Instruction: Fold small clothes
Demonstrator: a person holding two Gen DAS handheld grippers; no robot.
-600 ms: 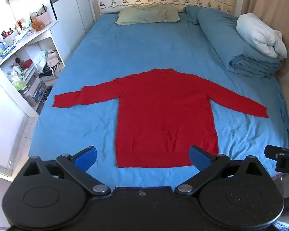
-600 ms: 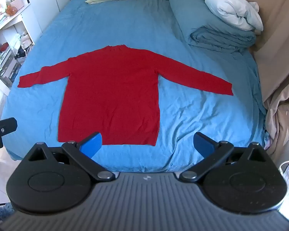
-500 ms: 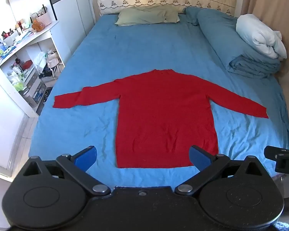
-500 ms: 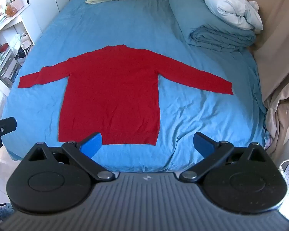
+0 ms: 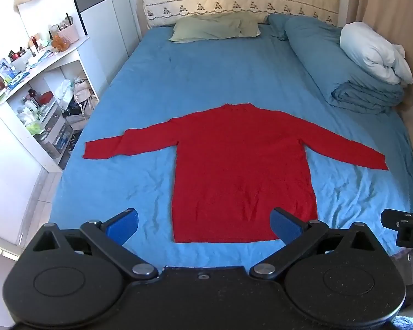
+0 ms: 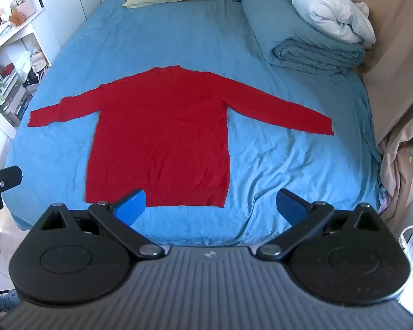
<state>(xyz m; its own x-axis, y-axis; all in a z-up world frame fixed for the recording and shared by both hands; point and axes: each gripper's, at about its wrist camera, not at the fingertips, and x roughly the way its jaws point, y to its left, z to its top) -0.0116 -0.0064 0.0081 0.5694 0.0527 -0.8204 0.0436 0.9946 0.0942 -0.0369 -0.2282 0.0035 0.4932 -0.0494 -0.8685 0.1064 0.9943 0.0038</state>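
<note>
While hovering wide open and empty, left gripper (image 5: 203, 227) and right gripper (image 6: 210, 206) face red sweater (image 5: 242, 170) hem-first, sleeves spread sideways, left nearer left sleeve (image 5: 129, 145).

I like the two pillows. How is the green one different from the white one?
The green pillow lies flat on the sheet at the head of the bed; the white pillow sits on top of a folded blue blanket by the curtain. The green pillow looks thin and smooth; the white pillow looks puffy and bunched. Both lie far from the red sweater.
</note>
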